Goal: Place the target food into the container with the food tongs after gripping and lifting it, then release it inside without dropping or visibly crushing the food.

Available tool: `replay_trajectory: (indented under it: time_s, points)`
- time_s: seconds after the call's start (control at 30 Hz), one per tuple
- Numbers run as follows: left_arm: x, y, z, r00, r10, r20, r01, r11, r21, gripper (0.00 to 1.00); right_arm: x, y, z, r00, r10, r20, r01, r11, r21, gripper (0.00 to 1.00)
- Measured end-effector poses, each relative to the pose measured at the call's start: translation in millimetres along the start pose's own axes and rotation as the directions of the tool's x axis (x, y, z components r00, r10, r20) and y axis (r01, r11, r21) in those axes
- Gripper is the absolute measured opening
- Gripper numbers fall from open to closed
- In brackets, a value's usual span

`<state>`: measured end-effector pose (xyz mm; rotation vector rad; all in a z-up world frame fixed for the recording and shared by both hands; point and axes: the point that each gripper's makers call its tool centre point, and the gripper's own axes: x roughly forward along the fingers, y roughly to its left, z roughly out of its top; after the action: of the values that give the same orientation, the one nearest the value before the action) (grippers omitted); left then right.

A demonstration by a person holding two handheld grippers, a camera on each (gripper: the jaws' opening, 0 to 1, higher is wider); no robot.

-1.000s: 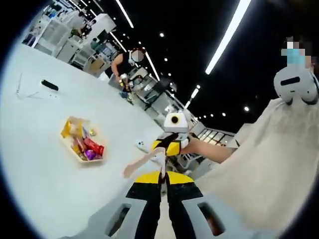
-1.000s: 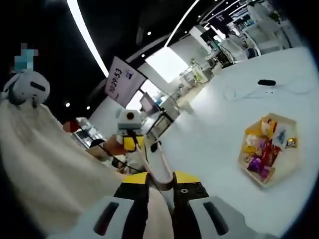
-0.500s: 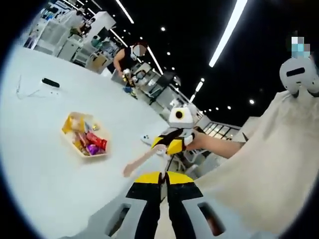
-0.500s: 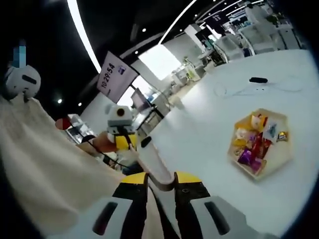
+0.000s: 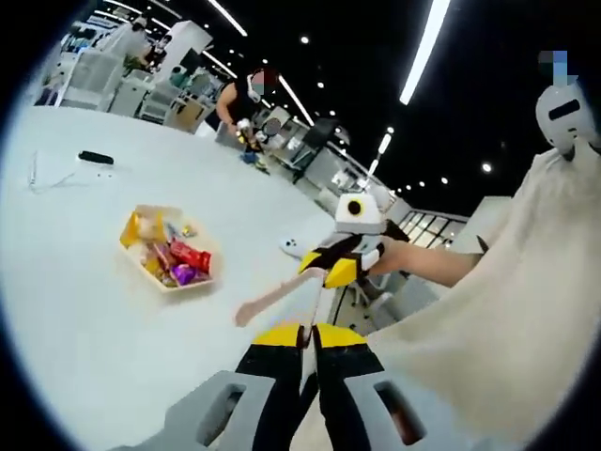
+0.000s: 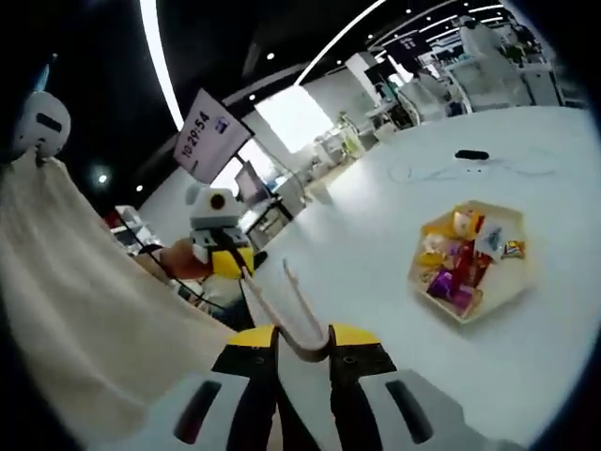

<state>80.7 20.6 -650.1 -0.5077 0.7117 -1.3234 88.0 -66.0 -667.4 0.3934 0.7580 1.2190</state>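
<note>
Right gripper (image 6: 302, 349) is clamped on the bend of the food tongs (image 6: 299, 318); I see both tong arms rising out from between its jaws and splaying apart, tips empty. Left gripper (image 5: 310, 340) looks closed on something thin: a pale strip comes out between its jaws and runs up and left, and I can't tell what that strip is. In the right gripper view the left gripper sits off to the left, held in a hand; in the left gripper view the right gripper (image 5: 349, 246) shows just past the strip, also in hand. Both are held up over the near edge of the white worktop (image 6: 526, 329), I'd guess as a carry pose before the reach. Target food is still in the hexagonal tray (image 6: 467, 316) of wrapped snacks (image 6: 455, 268), well out from the near edge toward the middle of the worktop, well apart from the tong tips. A small black device (image 6: 470, 154) with a cable lies nearer the far edge. I can't pick out a separate destination container. My read: gripping not yet started; tongs need to travel to the tray first.
</note>
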Motion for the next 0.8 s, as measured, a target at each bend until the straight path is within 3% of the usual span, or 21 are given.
replay_trajectory:
  time_s: [0.03,0.17,0.2,0.3,0.33,0.57,0.8]
  points:
    - [5,5.5,-4.1,0.999,0.039,-0.009,-0.038,0.999,0.026,0.02,-2,-7,-8.5,1.000,-0.027,0.001,0.027,1.000,0.000,0.20]
    - [12,7.8,-10.0,0.999,0.044,-0.023,-0.043,0.999,0.034,0.02,-7,-13,-17.1,0.999,-0.042,0.016,0.042,0.999,-0.010,0.20]
    - [20,14.2,-17.5,0.996,0.072,-0.049,-0.068,0.995,0.068,0.02,-9,-20,-23.2,0.997,-0.070,0.016,0.070,0.996,-0.049,0.20]
    - [26,23.3,-24.4,0.994,0.088,-0.065,-0.083,0.994,0.074,0.03,-9,-31,-31.8,0.997,-0.075,0.021,0.076,0.996,-0.044,0.20]
    - [30,32.6,-29.9,0.991,0.122,-0.063,-0.117,0.991,0.066,0.03,-8,-39,-36.8,0.996,-0.083,0.026,0.084,0.996,-0.039,0.20]
    - [28,48.6,-46.2,0.986,0.161,-0.033,-0.162,0.987,-0.015,0.03,1,-47,-48.5,0.997,-0.076,0.007,0.077,0.997,-0.020,0.20]
    - [29,53.8,-48.6,0.985,0.173,-0.025,-0.174,0.983,-0.049,0.03,4,-50,-49.0,0.997,-0.074,-0.003,0.074,0.997,-0.012,0.20]
